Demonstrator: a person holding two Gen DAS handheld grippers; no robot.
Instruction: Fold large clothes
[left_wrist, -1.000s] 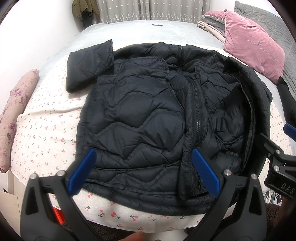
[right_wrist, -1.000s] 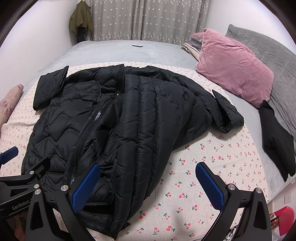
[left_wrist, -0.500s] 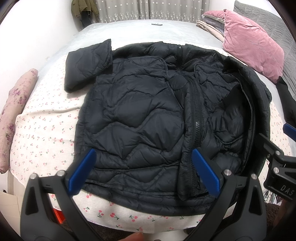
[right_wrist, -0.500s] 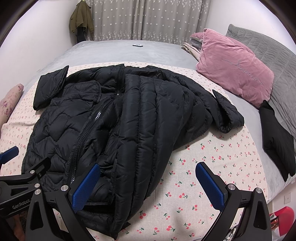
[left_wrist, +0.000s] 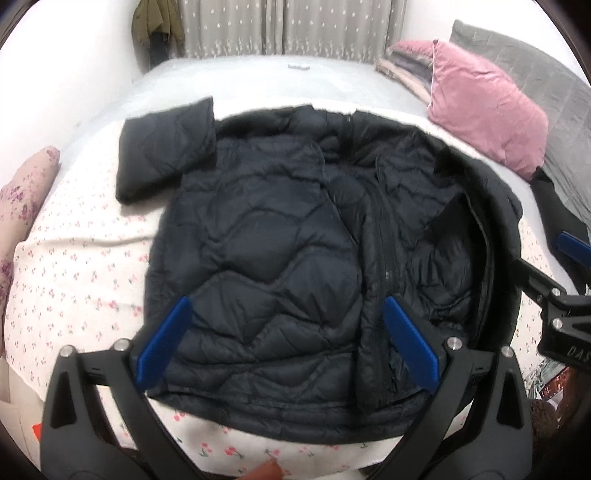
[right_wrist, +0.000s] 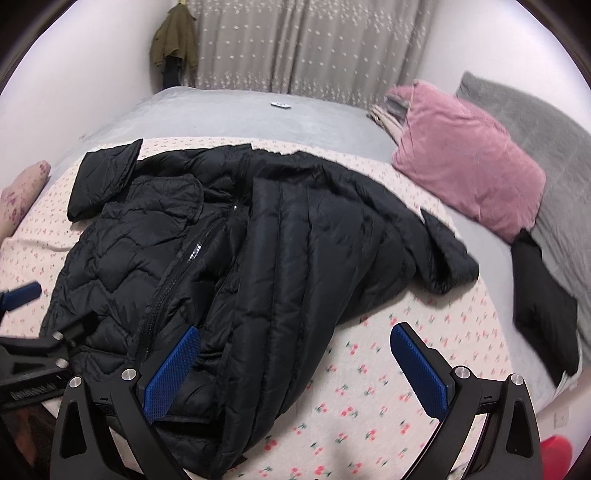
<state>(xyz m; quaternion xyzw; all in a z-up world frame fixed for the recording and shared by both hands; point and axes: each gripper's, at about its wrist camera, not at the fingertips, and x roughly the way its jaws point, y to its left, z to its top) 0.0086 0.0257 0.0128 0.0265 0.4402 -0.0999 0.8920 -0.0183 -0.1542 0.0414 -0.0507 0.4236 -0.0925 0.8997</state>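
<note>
A black quilted puffer jacket (left_wrist: 280, 243) lies front up on a cherry-print sheet (left_wrist: 81, 266), zip down its middle. Its left sleeve (left_wrist: 162, 147) is folded in near the collar. In the right wrist view the jacket's (right_wrist: 207, 273) right side is flipped over the body, lining up, and its sleeve cuff (right_wrist: 447, 254) trails right. My left gripper (left_wrist: 284, 332) hovers open above the hem, holding nothing. My right gripper (right_wrist: 295, 362) hangs open over the jacket's lower right edge, also holding nothing. Each gripper shows at the edge of the other's view.
A pink pillow (right_wrist: 469, 162) and grey quilt (right_wrist: 546, 140) lie at the right, with a black garment (right_wrist: 543, 302) below them. A floral bolster (left_wrist: 22, 206) lies along the left edge. A small remote (right_wrist: 280, 105) sits on the grey bedspread before the curtains.
Both cameras have tilted slightly, so the jacket sits a little lower and blurred in view. The jacket has not moved, and both grippers stay open.
</note>
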